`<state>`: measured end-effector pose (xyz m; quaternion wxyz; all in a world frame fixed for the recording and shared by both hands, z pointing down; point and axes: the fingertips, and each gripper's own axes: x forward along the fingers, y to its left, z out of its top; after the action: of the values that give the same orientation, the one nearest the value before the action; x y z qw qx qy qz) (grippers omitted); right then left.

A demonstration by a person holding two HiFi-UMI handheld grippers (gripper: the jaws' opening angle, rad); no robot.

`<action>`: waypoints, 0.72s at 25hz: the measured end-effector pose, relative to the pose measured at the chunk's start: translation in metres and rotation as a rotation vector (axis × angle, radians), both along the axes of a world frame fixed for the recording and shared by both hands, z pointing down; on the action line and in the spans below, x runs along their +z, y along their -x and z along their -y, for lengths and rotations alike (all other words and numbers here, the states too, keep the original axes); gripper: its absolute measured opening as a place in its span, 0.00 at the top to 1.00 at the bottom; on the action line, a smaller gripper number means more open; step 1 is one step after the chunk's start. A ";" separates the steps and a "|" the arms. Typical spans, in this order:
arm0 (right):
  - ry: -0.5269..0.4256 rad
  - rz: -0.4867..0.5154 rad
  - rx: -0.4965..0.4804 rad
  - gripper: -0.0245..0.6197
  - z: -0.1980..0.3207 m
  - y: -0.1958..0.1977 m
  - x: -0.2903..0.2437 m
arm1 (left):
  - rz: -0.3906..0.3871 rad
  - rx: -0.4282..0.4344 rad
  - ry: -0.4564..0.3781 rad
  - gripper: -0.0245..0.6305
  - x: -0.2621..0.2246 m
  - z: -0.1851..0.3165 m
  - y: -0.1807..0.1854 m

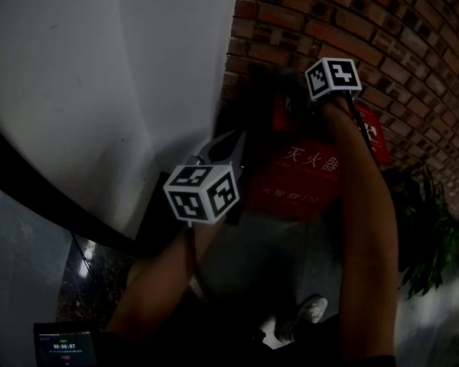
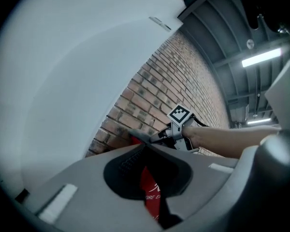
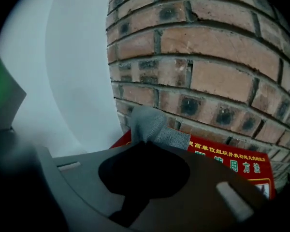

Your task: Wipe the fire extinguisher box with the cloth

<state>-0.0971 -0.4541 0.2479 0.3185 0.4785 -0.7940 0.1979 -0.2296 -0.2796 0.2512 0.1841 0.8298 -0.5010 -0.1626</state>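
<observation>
The red fire extinguisher box [image 1: 302, 178] stands against the brick wall, with white characters on its front. In the right gripper view my right gripper [image 3: 146, 146] is shut on a grey cloth [image 3: 152, 127], which sticks out past the jaw tips over the box's top edge [image 3: 232, 161]. The left gripper view shows that gripper [image 2: 157, 135] from the side, holding the cloth [image 2: 139, 135] at the box's top corner. My left gripper [image 1: 228, 145] hangs left of the box, jaws pointing up; its tips [image 2: 145, 145] meet with nothing between them.
A brick wall [image 1: 413, 44] runs behind the box and a white wall [image 1: 99, 67] to its left. A green plant [image 1: 428, 235] stands at the right. A small screen [image 1: 61, 346] glows at lower left. A shoe [image 1: 310, 310] shows on the floor.
</observation>
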 end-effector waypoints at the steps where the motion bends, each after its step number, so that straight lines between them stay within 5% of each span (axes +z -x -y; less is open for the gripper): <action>1: -0.003 0.002 0.010 0.92 0.004 0.004 -0.001 | -0.011 -0.004 0.004 0.96 0.000 0.001 0.003; 13: 0.008 -0.084 0.018 0.92 0.013 0.015 0.007 | -0.073 -0.021 0.031 0.96 -0.008 0.008 -0.004; 18: 0.005 -0.142 0.051 0.92 0.015 -0.012 0.006 | -0.022 -0.015 0.019 0.96 -0.008 0.010 -0.014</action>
<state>-0.0847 -0.4687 0.2540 0.3701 0.5107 -0.7564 0.1735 -0.2157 -0.2895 0.2431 0.1962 0.8224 -0.5068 -0.1682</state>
